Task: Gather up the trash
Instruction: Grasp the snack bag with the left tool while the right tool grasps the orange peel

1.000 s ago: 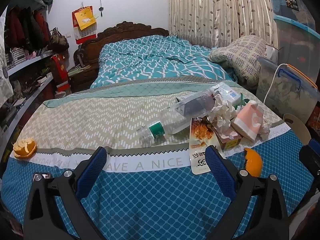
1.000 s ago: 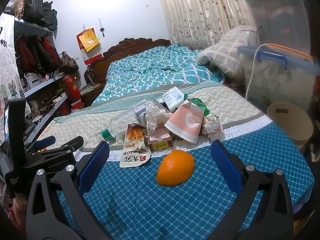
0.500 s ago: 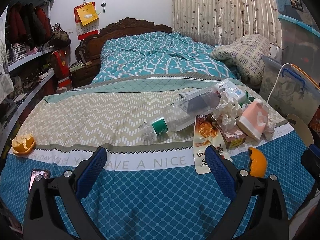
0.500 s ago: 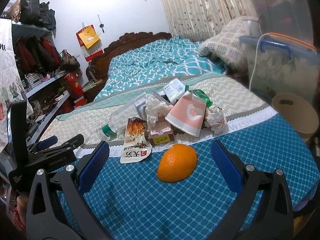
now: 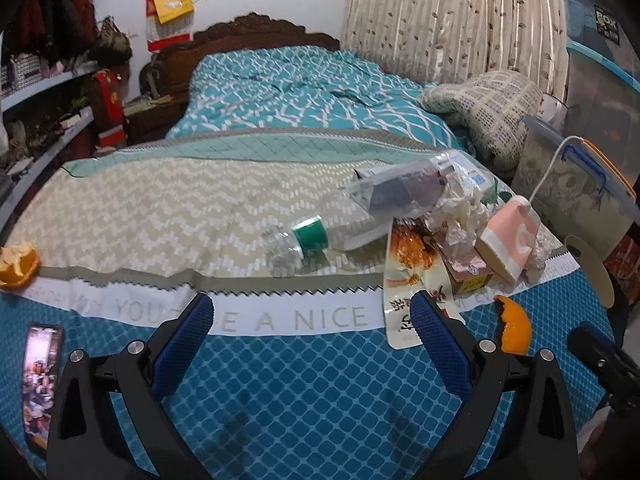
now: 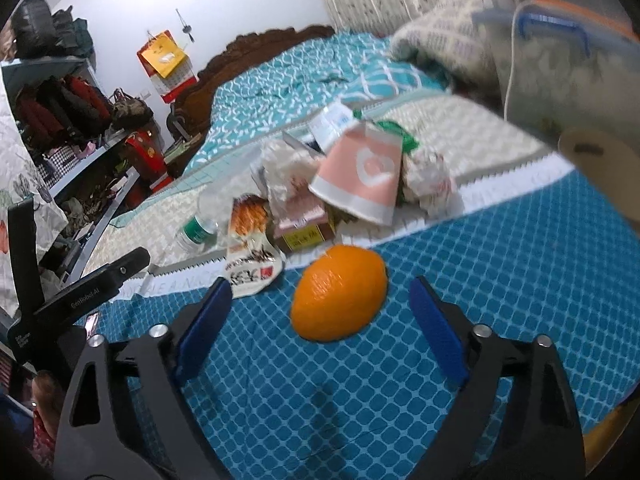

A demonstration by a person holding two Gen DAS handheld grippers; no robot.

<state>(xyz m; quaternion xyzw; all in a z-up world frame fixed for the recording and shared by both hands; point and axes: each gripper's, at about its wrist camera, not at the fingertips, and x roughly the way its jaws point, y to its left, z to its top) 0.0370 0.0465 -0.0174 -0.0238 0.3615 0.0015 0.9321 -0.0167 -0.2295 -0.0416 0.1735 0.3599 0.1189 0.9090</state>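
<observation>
- On the blue diamond-quilted bedspread (image 6: 500, 280), your right claw (image 6: 320, 316) has its jaws closing around the orange peel (image 6: 339, 292); the domed peel lies between the blue pads, and neither pad touches it.
- Your left claw (image 5: 312, 332) stands wide over the same quilt and holds nothing; its right pad overlaps the lower end of a snack wrapper (image 5: 404, 280) in the view, and you cannot tell whether they touch.
- Just past the orange peel lies the trash heap: a pink-and-white paper cup (image 6: 362, 176) on its side, a small brown carton (image 6: 304, 228), crumpled tissue (image 6: 430, 178) and a clear plastic bottle (image 5: 320, 236) with a green label, lying flat.
- The cup's mouth faces you; what it contains cannot be seen.
- A second piece of orange peel (image 5: 18, 266) sits at the far left edge of the bed, well apart from the heap.
- A phone (image 5: 40, 380) with a lit screen lies flat on the quilt beside your left claw.
- A clear storage bin (image 5: 576, 196) with a blue handle stands to the right of the bed; its contents are blurred.
</observation>
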